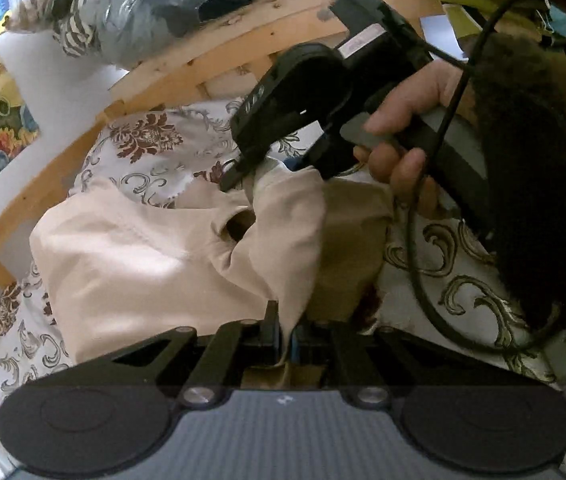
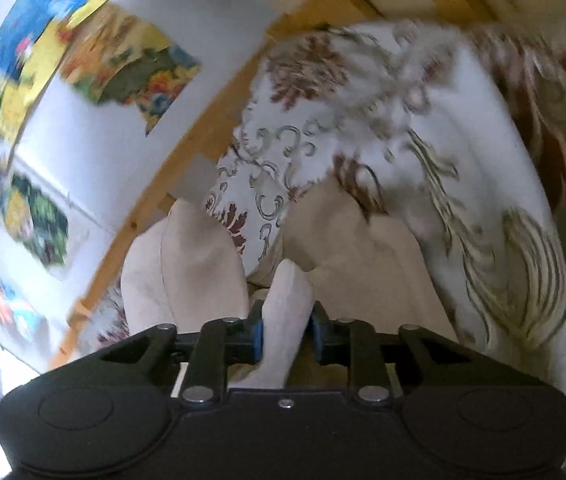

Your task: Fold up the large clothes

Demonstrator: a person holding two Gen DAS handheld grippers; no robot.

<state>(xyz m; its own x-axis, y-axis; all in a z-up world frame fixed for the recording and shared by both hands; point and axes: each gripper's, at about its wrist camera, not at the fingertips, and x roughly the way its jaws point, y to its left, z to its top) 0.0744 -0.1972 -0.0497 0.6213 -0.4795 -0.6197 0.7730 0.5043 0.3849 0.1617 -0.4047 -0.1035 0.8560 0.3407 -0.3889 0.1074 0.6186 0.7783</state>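
A large beige garment [image 1: 143, 248] lies rumpled on a bed with a white floral sheet [image 1: 147, 140]. My left gripper [image 1: 285, 340] is shut on a fold of the garment at its near edge. In the left wrist view my right gripper [image 1: 243, 168], held in a bare hand, is shut on the garment's far part and lifts it. In the right wrist view my right gripper [image 2: 285, 336] pinches a bunched strip of the beige garment [image 2: 287, 304] between its blue pads [image 2: 258, 336]. The view is blurred.
A wooden bed frame [image 1: 211, 60] curves round the far side. Bagged clothes [image 1: 123, 12] are piled behind it. A white wall with coloured pictures [image 2: 123, 68] stands at the left. A black cable [image 1: 415, 248] hangs from the right gripper over the sheet.
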